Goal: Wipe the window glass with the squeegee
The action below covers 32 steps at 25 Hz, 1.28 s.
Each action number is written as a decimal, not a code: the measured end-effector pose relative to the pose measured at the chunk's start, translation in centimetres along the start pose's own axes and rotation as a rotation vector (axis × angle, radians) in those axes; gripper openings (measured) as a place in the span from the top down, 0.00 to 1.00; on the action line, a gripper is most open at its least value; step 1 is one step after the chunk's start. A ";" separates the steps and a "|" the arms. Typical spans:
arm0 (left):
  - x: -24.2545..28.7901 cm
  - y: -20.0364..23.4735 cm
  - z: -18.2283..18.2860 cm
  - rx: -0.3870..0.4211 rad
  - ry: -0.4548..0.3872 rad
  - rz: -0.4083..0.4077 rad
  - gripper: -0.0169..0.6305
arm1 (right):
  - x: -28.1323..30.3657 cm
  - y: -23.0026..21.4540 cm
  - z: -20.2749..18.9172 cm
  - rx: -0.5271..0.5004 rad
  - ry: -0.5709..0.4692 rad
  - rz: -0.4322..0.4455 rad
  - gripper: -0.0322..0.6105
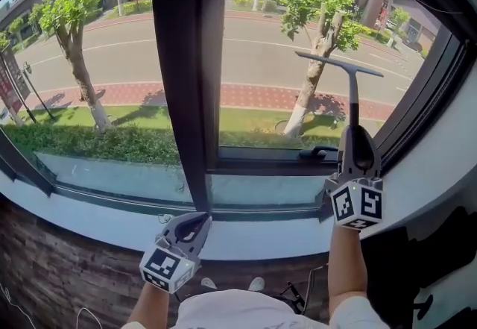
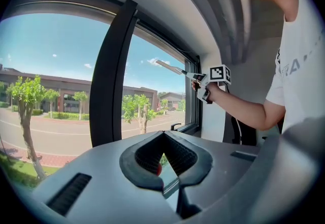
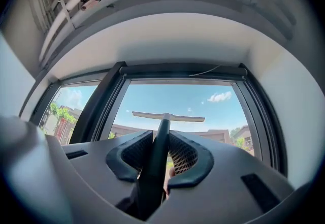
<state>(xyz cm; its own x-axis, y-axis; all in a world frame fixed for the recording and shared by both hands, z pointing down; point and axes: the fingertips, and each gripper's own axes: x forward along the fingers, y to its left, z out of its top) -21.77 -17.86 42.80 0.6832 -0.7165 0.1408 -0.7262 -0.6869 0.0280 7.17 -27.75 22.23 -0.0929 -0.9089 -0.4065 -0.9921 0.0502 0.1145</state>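
The squeegee [image 1: 352, 89] is a dark handle with a thin T-shaped blade [image 1: 339, 64] at its top, held upright before the right window pane [image 1: 298, 44]. My right gripper [image 1: 357, 148] is shut on the squeegee handle [image 3: 157, 152], and the blade [image 3: 168, 116] shows crosswise ahead against the sky. In the left gripper view the squeegee [image 2: 175, 69] points up and left from the person's hand. My left gripper [image 1: 195, 224] hangs low near the sill, below the dark centre mullion [image 1: 186, 74]; its jaws meet at the tips with nothing between them [image 2: 165, 162].
A white sill [image 1: 246, 238] runs below the glass. A dark window handle [image 1: 319, 150] sits on the lower frame just left of my right gripper. The frame's slanted right side [image 1: 425, 89] meets a white wall. Trees and a road lie outside.
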 end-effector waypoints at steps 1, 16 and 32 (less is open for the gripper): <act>0.2 -0.4 0.1 -0.001 0.000 -0.007 0.95 | 1.5 0.0 1.4 0.000 -0.030 -0.002 0.79; -0.7 -1.6 0.8 -0.003 -0.021 0.003 0.95 | 15.0 1.0 13.1 -0.070 -0.151 -0.093 0.79; -1.2 -2.1 0.5 0.006 -0.017 -0.012 0.95 | 16.8 1.3 15.0 -0.106 -0.201 -0.069 0.79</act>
<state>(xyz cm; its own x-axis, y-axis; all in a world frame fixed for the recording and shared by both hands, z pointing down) -21.04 -15.68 42.03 0.6931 -0.7102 0.1236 -0.7175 -0.6961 0.0234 3.09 -36.74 1.96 -0.0502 -0.8072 -0.5882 -0.9834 -0.0628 0.1702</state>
